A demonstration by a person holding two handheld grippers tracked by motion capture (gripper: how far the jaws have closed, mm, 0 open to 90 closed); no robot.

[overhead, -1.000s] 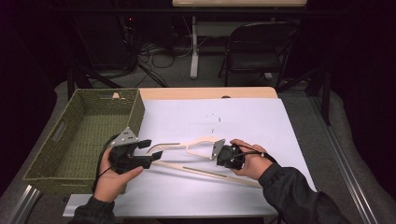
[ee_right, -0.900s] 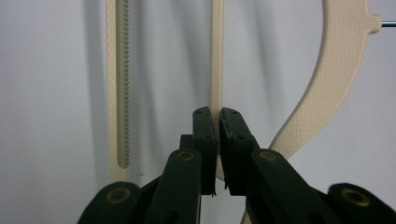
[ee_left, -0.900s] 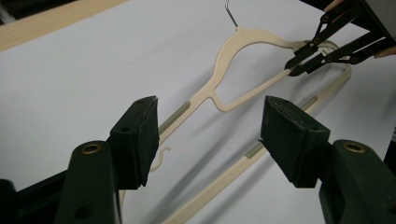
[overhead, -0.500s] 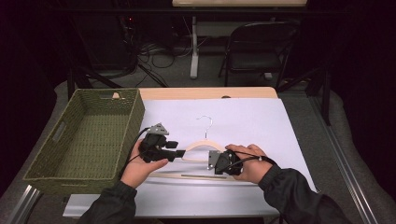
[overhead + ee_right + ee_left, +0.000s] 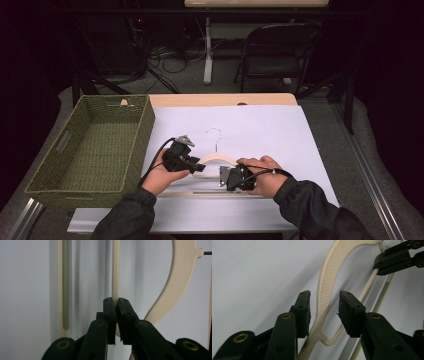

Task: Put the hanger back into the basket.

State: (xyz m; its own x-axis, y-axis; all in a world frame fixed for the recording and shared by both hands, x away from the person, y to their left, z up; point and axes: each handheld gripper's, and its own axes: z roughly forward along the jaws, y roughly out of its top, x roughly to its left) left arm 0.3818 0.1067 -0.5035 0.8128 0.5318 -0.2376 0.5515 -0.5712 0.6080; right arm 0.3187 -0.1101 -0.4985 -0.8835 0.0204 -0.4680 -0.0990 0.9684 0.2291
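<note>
Pinching the cream hanger (image 5: 212, 161)'s thin bar, near-centre on the white sheet (image 5: 280, 135), I am clamping my right gripper (image 5: 116, 302); left gripper (image 5: 324, 303) gaping astride its shoulder. No legible writing.

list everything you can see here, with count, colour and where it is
hanger: 1, cream with a metal hook, flat on the white sheet near the front of the table
basket: 1, olive green woven, left side of the table, nothing seen inside
white sheet: 1, white, covering most of the table top
table: 1, light wood, its far edge showing past the sheet
folding chair: 1, black, on the floor beyond the table
left hand-held gripper: 1, black, jaws apart on either side of the hanger's left arm
right hand-held gripper: 1, black, jaws closed on the hanger's thin bar
hands: 2, in dark sleeves, coming in from the bottom edge
</note>
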